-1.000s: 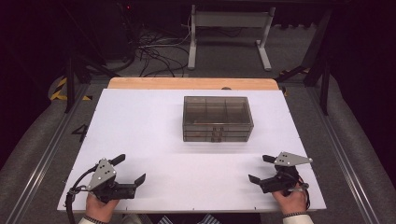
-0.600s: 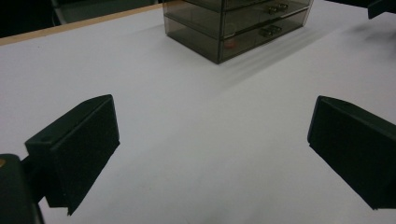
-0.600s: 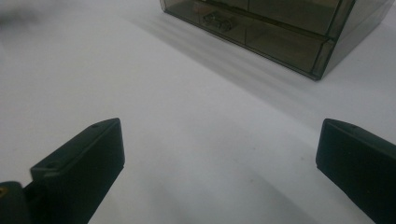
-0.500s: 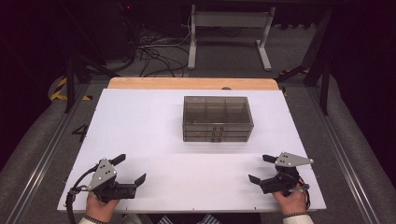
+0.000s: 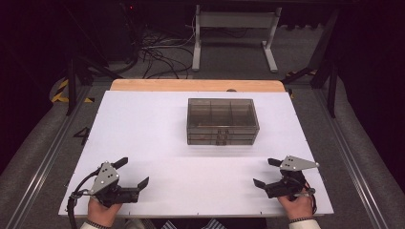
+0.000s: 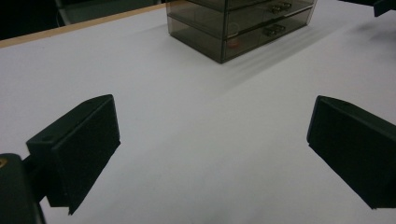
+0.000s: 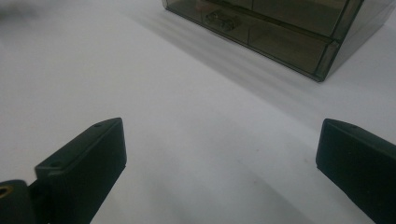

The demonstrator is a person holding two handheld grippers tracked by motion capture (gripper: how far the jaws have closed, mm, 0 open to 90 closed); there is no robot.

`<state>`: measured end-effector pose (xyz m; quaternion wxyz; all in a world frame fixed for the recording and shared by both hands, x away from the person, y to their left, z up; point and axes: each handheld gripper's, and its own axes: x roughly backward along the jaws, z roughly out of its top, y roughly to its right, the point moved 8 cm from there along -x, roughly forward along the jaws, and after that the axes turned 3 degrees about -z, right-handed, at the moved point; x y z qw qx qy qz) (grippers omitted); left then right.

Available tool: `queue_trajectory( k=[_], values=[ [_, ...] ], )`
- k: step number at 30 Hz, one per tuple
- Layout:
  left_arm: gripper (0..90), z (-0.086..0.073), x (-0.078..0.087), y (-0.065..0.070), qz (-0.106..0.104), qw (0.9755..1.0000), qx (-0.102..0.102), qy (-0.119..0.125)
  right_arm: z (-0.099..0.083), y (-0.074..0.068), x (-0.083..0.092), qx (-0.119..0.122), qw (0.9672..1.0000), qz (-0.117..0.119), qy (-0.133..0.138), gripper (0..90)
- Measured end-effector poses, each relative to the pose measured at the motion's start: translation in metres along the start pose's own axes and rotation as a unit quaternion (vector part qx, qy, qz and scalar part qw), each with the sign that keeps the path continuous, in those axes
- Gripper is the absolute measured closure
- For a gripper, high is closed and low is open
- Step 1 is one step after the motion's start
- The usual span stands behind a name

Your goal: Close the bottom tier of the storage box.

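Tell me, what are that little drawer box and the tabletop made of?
The drawer box looks like smoky see-through plastic: its inner dividers show through the walls, with small metal-looking handles. The tabletop seems a matte white board; a wood-coloured edge shows at its far side.

1. A dark numeral "4" [image 5: 81,135] is readable on the grey floor strip just left of the white table [image 5: 143,124], seen in the high view.
2. I can read no other writing anywhere.
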<state>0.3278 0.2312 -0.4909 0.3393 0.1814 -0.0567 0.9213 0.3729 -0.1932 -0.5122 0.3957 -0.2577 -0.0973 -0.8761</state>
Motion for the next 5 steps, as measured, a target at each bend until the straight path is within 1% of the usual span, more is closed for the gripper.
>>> queue_trajectory(
  k=[2,5],
  values=[
    [3.4,0.0005,0.0003,-0.0004,-0.004,1.0,0.006,0.002,0.0005,-0.0003,-0.0001,0.0,1.0,0.0,0.001,2.3],
    [3.4,0.0002,0.0002,-0.0009,-0.006,0.9999,0.01,0.002,0.0013,-0.0005,0.0001,-0.002,1.0,-0.001,0.003,2.3]
  ],
)
